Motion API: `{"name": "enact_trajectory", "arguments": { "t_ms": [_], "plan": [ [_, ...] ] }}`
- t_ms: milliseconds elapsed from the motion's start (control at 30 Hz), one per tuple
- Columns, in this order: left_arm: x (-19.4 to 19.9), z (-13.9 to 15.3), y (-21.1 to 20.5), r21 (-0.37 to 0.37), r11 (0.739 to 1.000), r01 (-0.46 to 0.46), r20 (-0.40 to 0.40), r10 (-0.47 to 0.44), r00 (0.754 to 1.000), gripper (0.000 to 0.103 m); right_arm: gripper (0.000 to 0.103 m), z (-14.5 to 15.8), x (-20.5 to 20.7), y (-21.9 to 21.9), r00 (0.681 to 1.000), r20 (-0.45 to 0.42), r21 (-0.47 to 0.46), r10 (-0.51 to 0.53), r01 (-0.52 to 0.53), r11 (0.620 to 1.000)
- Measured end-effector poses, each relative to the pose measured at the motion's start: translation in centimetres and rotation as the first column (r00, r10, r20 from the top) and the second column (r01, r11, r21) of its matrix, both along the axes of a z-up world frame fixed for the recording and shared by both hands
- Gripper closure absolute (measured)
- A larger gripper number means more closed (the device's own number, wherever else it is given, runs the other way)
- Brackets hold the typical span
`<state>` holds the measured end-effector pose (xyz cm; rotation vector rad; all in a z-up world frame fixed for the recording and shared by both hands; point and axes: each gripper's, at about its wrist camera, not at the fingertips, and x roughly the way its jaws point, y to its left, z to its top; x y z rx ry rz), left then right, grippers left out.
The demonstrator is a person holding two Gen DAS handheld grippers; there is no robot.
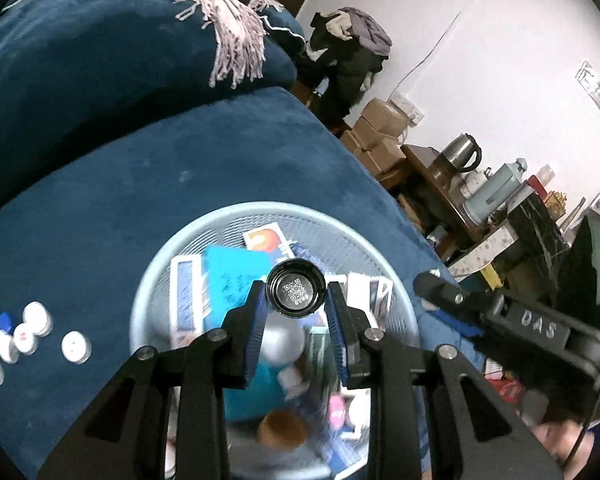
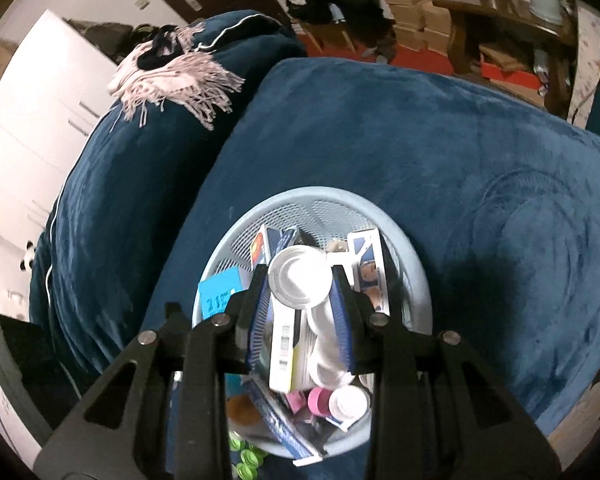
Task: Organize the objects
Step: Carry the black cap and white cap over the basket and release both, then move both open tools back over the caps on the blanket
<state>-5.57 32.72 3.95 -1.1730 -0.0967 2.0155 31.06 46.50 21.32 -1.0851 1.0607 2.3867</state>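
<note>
Evidently both hands hang over the round pale-blue perforated plastic basket, which sits on the dark blue plush sofa cushion and already holds a jumble of cartons and small bottles.

The left gripper has its blue-padded jaws nearly closed on a small black round bottle cap, open side up, a printed square code showing inside — pinched across its rim, directly above the basket. It looks light and rigid; the ribbed rim should give the pads purchase, though a hold this close to the edge could let it flip.

The right gripper is almost fully closed on a white plastic bottle, its flat end toward the camera, gripped across the body, also over the basket. Smooth plastic of that kind is probably slippery and may dent a little (likely light or near empty), so the mid-body hold seems sensible.

A cluster of loose white bottle caps lies on the cushion beside the basket; these too are best taken across the rim.
</note>
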Motion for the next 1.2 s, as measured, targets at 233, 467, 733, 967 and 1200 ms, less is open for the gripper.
{"name": "enact_trajectory", "arguments": {
  "t_ms": [233,467,733,967,1200],
  "plan": [
    [-0.8,-0.4,1.0,-0.019,0.999,-0.033,0.013,0.033,0.999,0.0,0.014,-0.4,0.4,1.4,0.994,0.013,-0.025,-0.106,0.107,0.994],
    [-0.6,0.6,-2.8,-0.133,0.982,-0.135,-0.055,0.129,0.99,0.001,0.004,0.0,0.3,0.5,0.99,0.089,0.046,-0.114,0.11,0.993],
    [0.8,1.4,-9.3,-0.223,0.951,-0.216,-0.137,0.188,0.972,0.001,0.001,2.0,-1.3,-5.5,0.997,0.061,0.173,0.047,-0.057,0.983],
    [1.3,1.7,-16.5,-0.263,0.912,-0.315,-0.169,0.278,0.946,0.001,0.001,2.1,-3.3,-11.7,0.968,0.085,0.204,0.236,-0.249,0.947],
    [1.5,1.5,-22.2,-0.282,0.874,-0.397,-0.185,0.356,0.916,0.001,0.0,1.9,-4.6,-16.9,0.929,0.119,0.254,0.35,-0.369,0.894]
  ]
}}
